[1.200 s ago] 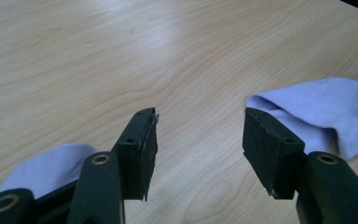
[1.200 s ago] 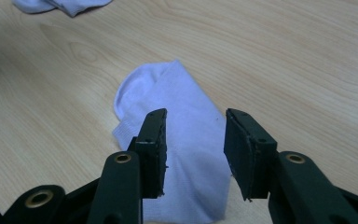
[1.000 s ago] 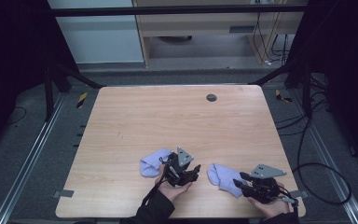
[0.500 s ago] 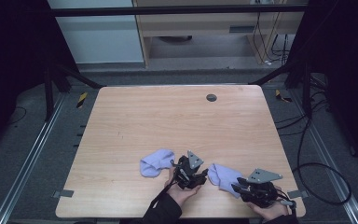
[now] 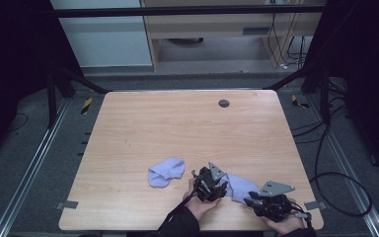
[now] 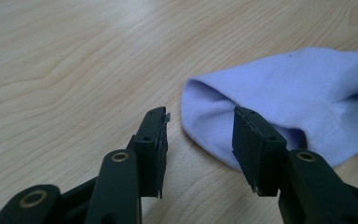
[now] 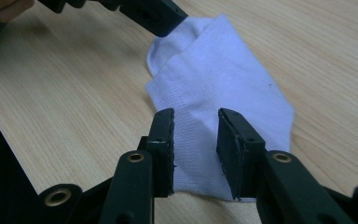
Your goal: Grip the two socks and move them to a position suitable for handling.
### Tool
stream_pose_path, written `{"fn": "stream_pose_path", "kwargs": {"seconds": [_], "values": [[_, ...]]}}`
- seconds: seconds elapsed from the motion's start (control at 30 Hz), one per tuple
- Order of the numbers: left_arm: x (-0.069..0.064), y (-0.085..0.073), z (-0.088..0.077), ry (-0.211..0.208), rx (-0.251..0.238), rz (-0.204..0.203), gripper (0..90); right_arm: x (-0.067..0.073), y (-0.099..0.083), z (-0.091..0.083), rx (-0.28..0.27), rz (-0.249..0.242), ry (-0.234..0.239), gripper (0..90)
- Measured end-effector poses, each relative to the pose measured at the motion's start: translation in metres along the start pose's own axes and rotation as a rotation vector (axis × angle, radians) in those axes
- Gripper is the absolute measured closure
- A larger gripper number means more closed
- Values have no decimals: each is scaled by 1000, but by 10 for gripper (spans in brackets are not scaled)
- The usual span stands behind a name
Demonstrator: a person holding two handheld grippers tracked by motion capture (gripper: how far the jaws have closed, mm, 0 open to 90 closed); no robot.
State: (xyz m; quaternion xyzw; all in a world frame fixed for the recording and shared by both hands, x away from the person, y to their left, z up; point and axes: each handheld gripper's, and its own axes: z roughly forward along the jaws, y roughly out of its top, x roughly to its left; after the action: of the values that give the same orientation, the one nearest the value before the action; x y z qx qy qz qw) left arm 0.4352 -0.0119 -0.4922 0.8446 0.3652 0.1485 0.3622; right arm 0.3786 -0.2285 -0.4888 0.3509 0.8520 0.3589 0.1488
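Right gripper (image 7: pixel 196 140): closing, spread over sock (image 7: pixel 223 79) cuff, ready to pin it | Left gripper (image 6: pixel 200 135): closing, spread at sock's toe, so you can stretch it.

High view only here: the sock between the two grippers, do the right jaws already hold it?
Observer: No. In the right gripper view, the right gripper has just been closing, but its jaws stand apart over the near edge of the sock, not pinching it.
Operator: And the left one?
Observer: The left gripper has been closing too. It is open, with one jaw over the sock's rounded end and the other over the bare table.
Operator: Does the sock lie flat?
Observer: Mostly. The right gripper view shows a fold near its far end.
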Motion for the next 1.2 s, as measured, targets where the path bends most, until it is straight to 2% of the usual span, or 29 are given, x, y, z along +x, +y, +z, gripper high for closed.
{"fn": "stream_pose_path", "kwargs": {"seconds": [0.2, 0.37, 0.47, 0.53, 0.63, 0.8, 0.97, 1.0, 1.2], "values": [[-2, -2, 4, -3, 10, -4, 572, 1, -1, 4, 28, -19, 12, 679], [-3, -3, 6, -10, 13, -19, 641, 3, -1, 8, 60, -34, 20, 716], [-4, -3, 6, -5, 12, -27, 667, 2, -1, 8, 60, -29, 18, 733], [-4, -3, 6, 5, 15, -32, 695, 1, -1, 8, 61, -23, 16, 791], [-3, -2, 6, 12, 18, -34, 736, 1, -1, 8, 67, -22, 10, 828], [-3, -2, 6, 16, 16, -39, 783, 1, 1, 8, 69, -21, 4, 840], [-3, -2, 7, 13, 16, -43, 830, -2, 4, 2, 1, 18, 4, 842], [-3, -2, 7, 12, 14, -46, 845, -3, 5, -1, -33, 35, -1, 841], [-3, -2, 8, 10, 8, -56, 870, -5, 9, -8, -119, 86, -33, 841]]}}
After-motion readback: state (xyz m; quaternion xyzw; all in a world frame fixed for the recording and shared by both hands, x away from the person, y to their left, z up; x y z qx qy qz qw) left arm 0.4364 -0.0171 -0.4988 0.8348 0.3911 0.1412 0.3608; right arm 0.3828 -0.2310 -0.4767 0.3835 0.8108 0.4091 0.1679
